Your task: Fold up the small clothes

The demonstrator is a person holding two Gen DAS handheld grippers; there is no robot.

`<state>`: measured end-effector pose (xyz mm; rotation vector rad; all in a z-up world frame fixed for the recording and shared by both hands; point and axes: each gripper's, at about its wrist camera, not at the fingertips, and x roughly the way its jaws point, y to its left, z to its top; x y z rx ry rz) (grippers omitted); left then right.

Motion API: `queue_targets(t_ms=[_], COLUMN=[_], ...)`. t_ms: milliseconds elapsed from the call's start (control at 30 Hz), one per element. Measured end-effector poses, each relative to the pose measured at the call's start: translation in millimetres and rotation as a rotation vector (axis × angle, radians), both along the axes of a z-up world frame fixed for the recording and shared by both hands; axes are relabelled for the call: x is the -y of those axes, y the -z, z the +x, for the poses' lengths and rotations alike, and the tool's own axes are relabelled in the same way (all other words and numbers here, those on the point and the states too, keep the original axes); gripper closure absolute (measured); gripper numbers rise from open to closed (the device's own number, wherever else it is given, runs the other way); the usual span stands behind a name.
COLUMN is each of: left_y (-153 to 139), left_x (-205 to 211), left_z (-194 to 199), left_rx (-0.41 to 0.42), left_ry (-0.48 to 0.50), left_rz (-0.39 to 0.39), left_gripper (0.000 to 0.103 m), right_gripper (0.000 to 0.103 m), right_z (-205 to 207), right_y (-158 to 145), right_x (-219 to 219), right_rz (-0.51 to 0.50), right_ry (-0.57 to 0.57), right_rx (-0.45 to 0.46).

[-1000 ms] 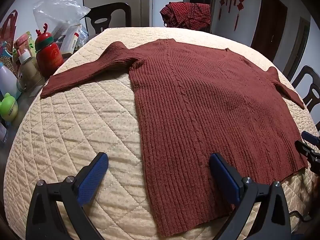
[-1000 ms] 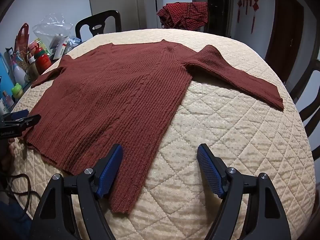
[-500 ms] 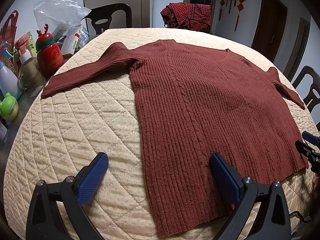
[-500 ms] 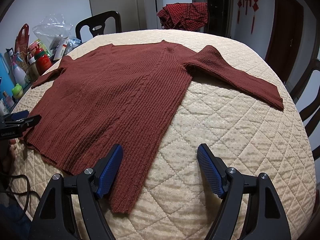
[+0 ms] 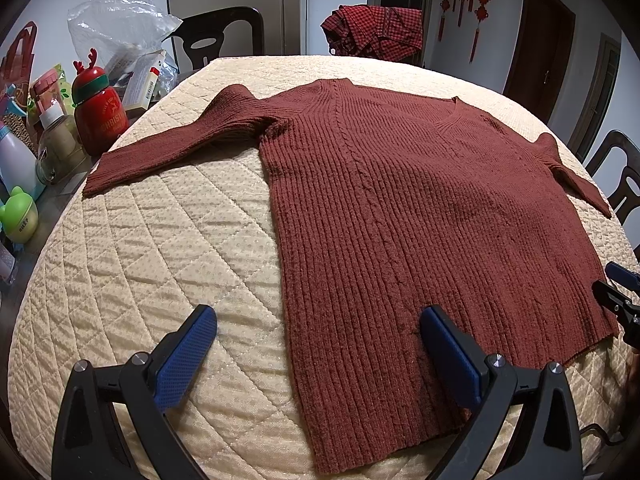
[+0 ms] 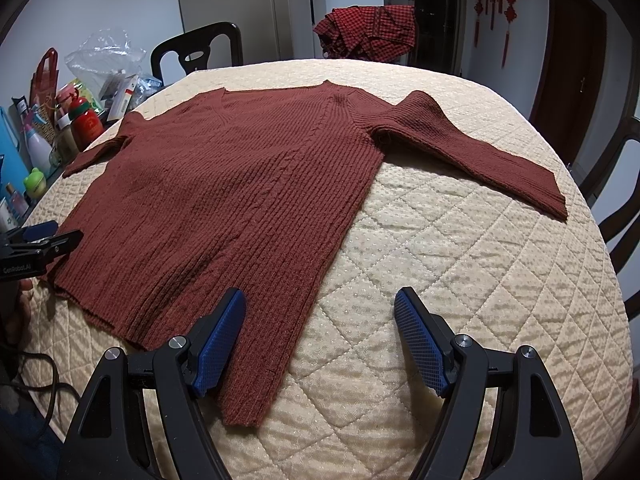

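A rust-brown ribbed sweater [image 5: 420, 220] [image 6: 240, 200] lies flat and spread out on the cream quilted table cover [image 5: 160, 260] [image 6: 460, 280], both sleeves stretched outward. My left gripper [image 5: 316, 344] is open above the sweater's near left hem corner, one blue pad over the quilt, the other over the knit. My right gripper [image 6: 320, 328] is open above the near right hem corner in the same way. Each gripper also shows at the edge of the other's view: the right gripper [image 5: 616, 292] and the left gripper [image 6: 44, 236]. Neither holds anything.
Bottles, a red reindeer flask [image 5: 98, 104], a plastic bag [image 5: 116, 20] and boxes crowd the table's left edge. A red checked garment [image 5: 376, 32] hangs on a chair at the far side. Dark chairs [image 5: 220, 40] ring the table. A cable [image 6: 36, 376] trails at the near left.
Almost nothing: both grippers stay open and in place over the hem, with only a slight camera shift. The sweater has not moved.
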<state>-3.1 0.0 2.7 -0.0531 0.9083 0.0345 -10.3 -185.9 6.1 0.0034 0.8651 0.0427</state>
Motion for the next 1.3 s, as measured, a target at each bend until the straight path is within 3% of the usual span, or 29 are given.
queue_targets(t_ms=[1300], left_y=[-0.1], left_x=[-1.0], left_z=[1.7], left_rx=[0.007], left_ry=[-0.004], left_rz=[-0.001], left_gripper=[0.000], right_gripper=[0.026], right_z=[0.5], right_y=[-0.2], right_x=[1.9], right_rz=[0.002], right_ry=[0.007], right_rx=[0.008])
